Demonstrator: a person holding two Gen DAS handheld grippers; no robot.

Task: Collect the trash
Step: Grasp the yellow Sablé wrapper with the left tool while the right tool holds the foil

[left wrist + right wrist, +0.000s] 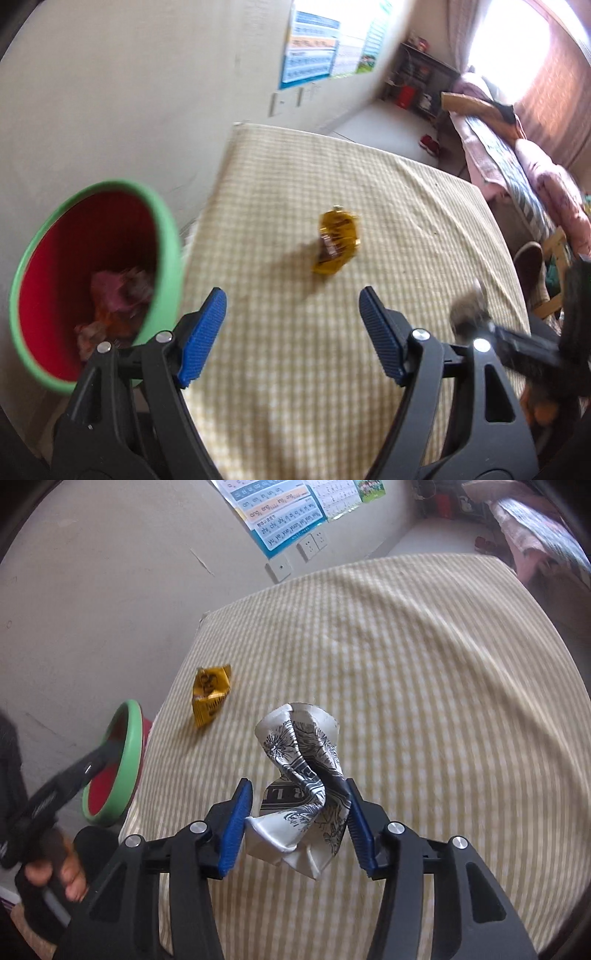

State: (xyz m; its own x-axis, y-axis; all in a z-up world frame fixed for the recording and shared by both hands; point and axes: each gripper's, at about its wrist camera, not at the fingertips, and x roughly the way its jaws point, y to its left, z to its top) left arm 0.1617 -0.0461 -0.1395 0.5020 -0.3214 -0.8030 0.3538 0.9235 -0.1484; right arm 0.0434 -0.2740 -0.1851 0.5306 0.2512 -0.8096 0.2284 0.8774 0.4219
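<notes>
Jaws of the left gripper [291, 317] stand wide apart in our left wrist view, nothing between the blue pads [201, 339]. We hold it over the near part of the table, which is covered by a yellow-and-white checked tablecloth [388, 206]. Ahead of the jaws, well apart from them and nearer the cloth's left edge than its right, lies a crumpled yellow wrapper [337, 242]. Off the left edge sits the bin [168, 254], green rim, red inside, with pink and orange scraps [114, 299] at the bottom. At the right edge we see the right gripper, blurred, with something grey at its tip; detail unreadable.

Right wrist view: the right gripper [299, 819] is closed on a crushed white paper cup with black print [303, 771], the cup pinched between both pads and raised above the checked cloth [443, 664]. The yellow wrapper [211, 695] lies flat near the left edge of the table, apart from the cup. The bin [129, 746] stands just off that same edge. At lower left the left hand [59, 871] grips its tool's handle.
</notes>
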